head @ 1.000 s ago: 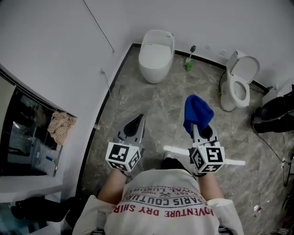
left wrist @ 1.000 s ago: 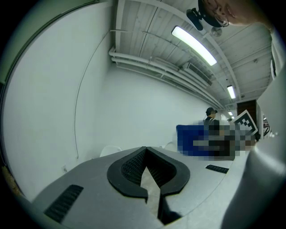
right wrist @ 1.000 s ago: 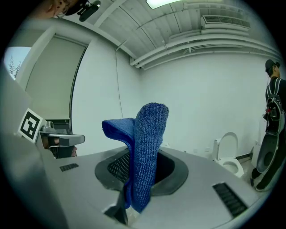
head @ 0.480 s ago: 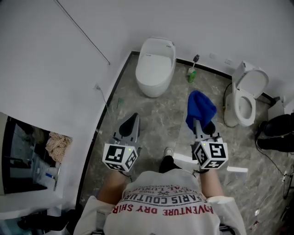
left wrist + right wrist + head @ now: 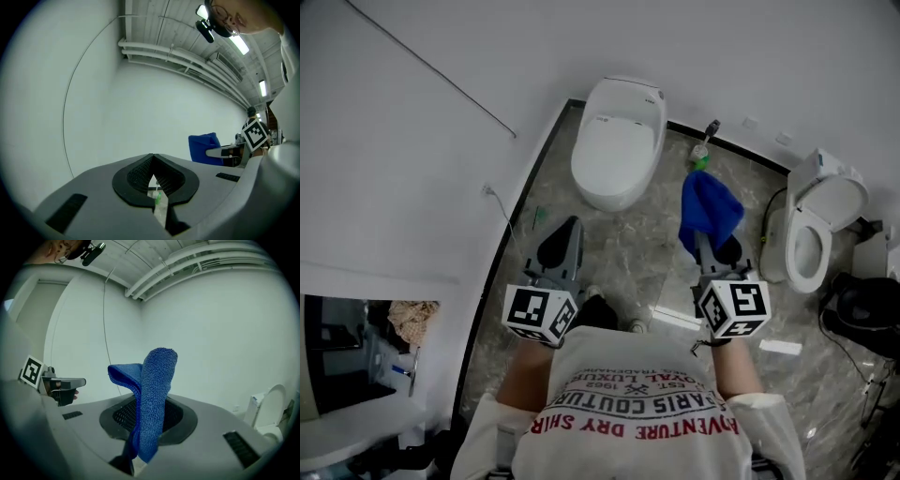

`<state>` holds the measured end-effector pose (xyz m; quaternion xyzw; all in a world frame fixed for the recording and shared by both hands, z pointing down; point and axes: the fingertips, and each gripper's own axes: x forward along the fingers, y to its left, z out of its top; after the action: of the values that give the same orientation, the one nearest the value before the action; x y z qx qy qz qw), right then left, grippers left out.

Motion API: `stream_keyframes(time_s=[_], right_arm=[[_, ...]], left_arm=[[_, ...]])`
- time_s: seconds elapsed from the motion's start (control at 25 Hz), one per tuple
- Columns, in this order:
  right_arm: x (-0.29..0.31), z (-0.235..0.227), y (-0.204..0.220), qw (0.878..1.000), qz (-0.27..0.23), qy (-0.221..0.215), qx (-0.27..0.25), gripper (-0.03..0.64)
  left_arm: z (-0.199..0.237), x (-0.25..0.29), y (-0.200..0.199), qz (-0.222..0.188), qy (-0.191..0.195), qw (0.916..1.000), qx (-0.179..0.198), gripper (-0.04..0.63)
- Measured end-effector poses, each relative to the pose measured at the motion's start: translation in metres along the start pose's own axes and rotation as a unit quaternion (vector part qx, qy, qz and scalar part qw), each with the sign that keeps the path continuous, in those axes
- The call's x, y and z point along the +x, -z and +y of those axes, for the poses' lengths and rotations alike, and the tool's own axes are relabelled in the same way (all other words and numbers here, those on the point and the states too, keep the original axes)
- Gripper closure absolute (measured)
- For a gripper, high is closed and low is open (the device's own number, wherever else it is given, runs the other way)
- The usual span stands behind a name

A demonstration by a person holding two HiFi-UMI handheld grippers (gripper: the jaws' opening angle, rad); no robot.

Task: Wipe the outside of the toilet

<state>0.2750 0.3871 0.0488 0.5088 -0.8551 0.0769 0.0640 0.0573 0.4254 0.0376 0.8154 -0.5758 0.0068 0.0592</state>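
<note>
Before you, a green container [image 5: 701, 159] stands on the grey marbled floor [image 5: 628, 248], close to the back wall. At your far right lies a dark bag [image 5: 867, 314]. At your left you see a crumpled patterned rag [image 5: 411, 322].

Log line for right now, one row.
left gripper: shut, empty | right gripper: shut on blue cloth | closed toilet: ahead, untouched

Holds both grippers forward, side by side, in the lower middle of the head view. Points the left gripper [image 5: 566, 234] up-frame, jaws closed tip to tip on nothing. Pinches a blue cloth [image 5: 709, 208] in the right gripper [image 5: 705, 247], right of centre.
</note>
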Motion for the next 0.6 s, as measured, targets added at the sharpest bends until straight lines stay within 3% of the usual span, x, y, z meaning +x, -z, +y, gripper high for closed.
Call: stream_keyframes(time_s=[0.28,0.44,0.6], right_arm=[[0.157,-0.029,-0.004,1.000,0.025,0.009,-0.002,0.540],[0.260,-0.048,-0.019,0.999,0.035,0.030,0.007,0.540],[0.354,-0.053,-0.031,0.999,0.046,0.020,0.014,0.540]], left_arm=[[0.104,0.138,0.016,0.007,0.014,0.9996,-0.024,0.589],[0.173,0.229,0.010,0.015,0.029,0.9988,-0.036,0.589],[0.225,0.305,0.001,0.031,0.051,0.9973,-0.042,0.589]])
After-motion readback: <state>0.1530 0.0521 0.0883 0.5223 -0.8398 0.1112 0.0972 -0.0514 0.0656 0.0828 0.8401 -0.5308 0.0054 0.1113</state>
